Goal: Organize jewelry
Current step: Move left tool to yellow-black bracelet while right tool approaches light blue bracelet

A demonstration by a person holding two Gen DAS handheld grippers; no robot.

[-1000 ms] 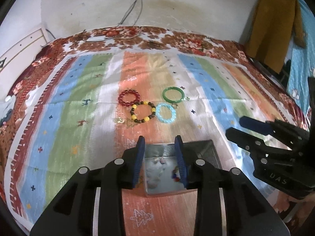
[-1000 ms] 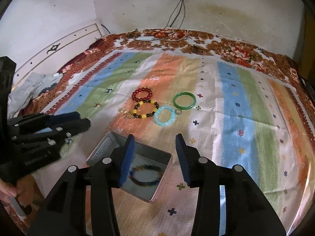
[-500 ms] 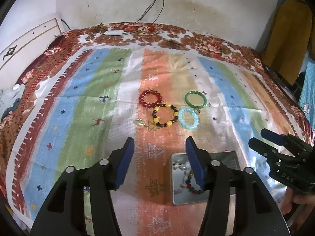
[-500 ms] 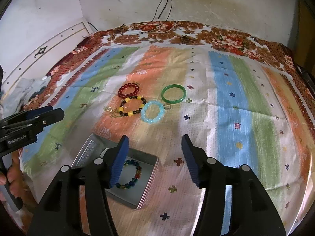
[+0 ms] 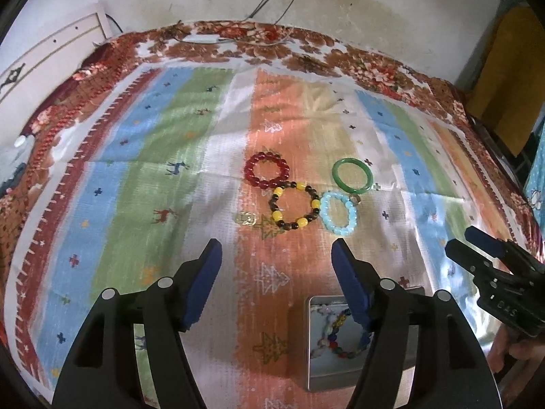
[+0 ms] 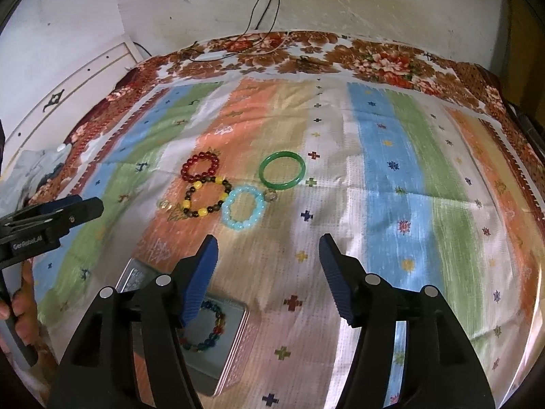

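Jewelry lies in a loose cluster near the middle of a striped bedspread [image 5: 136,177], which covers the bed up to a floral border by the stained wall [image 6: 374,10], where cables [image 6: 269,3] hang down.

Nearest the camera, a metal tin [image 6: 235,344] sits open on the cloth with a multicoloured bead bracelet [image 6: 209,327] inside it; the right gripper's left finger partly hides it.

The left gripper [image 5: 276,266] hangs above the cloth with its jaws spread wide and nothing between them. The right gripper [image 6: 265,259] is likewise wide apart and empty, and only bare cloth lies between either tool and the cluster.

In the cluster, the green bangle [image 5: 352,174] lies farthest right. The black-and-yellow bead bracelet [image 5: 294,207] sits in the middle, touching the red bead bracelet [image 5: 266,169] behind it and just beside the pale blue bead bracelet [image 5: 339,213]. A small ring [image 5: 355,198] rests between the blue bracelet and the bangle, and a small clear trinket [image 5: 246,218] lies just left of the black-and-yellow one.
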